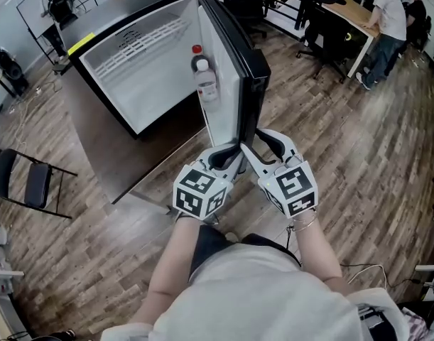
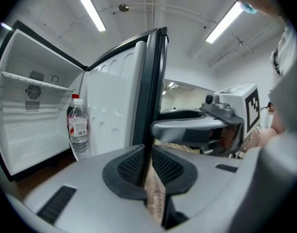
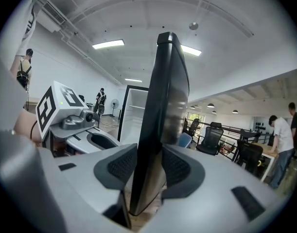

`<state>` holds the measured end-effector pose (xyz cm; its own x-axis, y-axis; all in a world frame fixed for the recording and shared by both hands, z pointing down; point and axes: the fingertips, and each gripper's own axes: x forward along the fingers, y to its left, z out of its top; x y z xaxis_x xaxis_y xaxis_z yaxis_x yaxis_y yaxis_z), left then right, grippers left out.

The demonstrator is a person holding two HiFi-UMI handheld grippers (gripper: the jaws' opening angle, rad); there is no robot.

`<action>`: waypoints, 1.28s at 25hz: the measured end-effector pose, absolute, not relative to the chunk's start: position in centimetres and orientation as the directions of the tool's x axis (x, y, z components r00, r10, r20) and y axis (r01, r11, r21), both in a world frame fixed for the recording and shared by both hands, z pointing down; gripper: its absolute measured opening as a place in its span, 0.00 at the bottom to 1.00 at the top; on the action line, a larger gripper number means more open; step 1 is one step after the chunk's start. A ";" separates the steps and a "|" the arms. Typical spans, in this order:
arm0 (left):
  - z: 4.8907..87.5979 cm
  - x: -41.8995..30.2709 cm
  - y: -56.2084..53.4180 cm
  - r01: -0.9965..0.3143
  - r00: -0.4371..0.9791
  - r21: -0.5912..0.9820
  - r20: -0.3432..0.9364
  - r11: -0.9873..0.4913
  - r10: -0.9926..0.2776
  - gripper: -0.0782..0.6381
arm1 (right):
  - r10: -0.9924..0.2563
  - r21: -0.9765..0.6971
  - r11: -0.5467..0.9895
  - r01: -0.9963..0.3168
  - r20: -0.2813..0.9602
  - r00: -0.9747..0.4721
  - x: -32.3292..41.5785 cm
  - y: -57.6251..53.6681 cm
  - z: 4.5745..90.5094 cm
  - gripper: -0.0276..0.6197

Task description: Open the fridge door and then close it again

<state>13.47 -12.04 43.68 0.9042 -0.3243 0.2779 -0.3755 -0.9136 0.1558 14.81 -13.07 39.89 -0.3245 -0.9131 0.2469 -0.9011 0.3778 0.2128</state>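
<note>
The compact black fridge (image 1: 142, 77) with white lining stood on the wood-plank floor (image 1: 344, 141). Its black door (image 1: 229, 62) was swung wide open, with a clear red-capped water bottle (image 1: 204, 77) in the door shelf. I read the left gripper (image 2: 149, 166) as nearly closed, pinching the door's thin free edge. The right gripper (image 3: 149, 171), just beside it, was set wider and clamped across the thicker black edge.
</note>
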 end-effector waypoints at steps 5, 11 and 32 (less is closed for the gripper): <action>43.5 12.7 -13.0 -0.412 0.891 0.167 0.278 -0.896 -0.358 0.15 | -0.939 0.197 0.295 -0.935 0.241 -0.245 17.3 -12.6 39.9 0.26; 43.6 12.9 -13.3 -0.393 0.897 0.163 0.283 -0.905 -0.339 0.15 | -0.964 0.183 0.180 -0.966 0.230 -0.136 21.0 -12.4 40.0 0.23; 43.6 11.5 -16.8 -0.506 0.855 0.236 0.265 -0.830 -0.446 0.14 | -0.966 0.063 0.004 -0.998 0.257 0.013 29.8 -13.3 40.6 0.18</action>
